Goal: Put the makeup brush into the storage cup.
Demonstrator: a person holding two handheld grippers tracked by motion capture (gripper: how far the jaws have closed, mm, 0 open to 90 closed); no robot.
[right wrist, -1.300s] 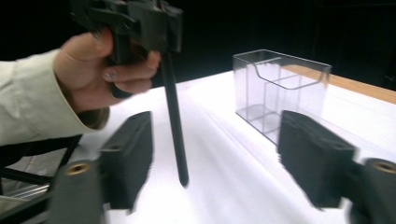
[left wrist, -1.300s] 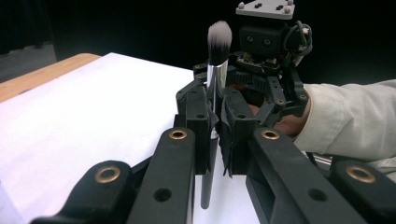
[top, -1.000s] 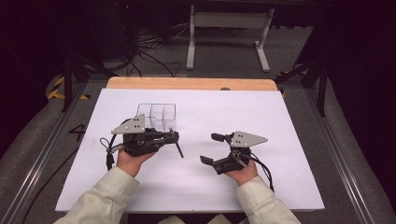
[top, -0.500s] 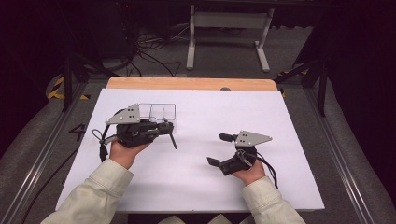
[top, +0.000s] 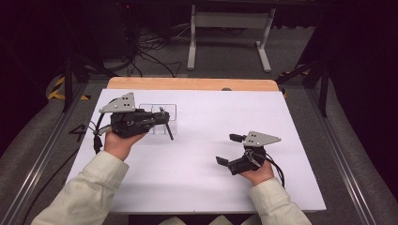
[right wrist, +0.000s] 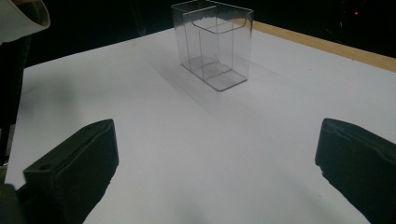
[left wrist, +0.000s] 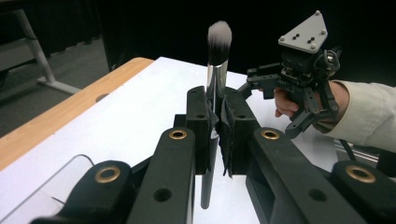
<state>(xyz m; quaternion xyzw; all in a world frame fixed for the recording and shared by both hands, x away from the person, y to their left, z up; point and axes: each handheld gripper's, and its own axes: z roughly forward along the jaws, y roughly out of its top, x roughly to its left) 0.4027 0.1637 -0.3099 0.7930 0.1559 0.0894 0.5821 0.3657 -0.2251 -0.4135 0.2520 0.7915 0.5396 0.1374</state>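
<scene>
Beside clear organizer (right wrist: pixel 212 44), clamped brush (left wrist: pixel 215 84)

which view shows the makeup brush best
The left gripper view: the makeup brush stands clamped between the left gripper's jaws, bristles up and handle down. In the high view the brush is a thin dark stick at that gripper.
</scene>
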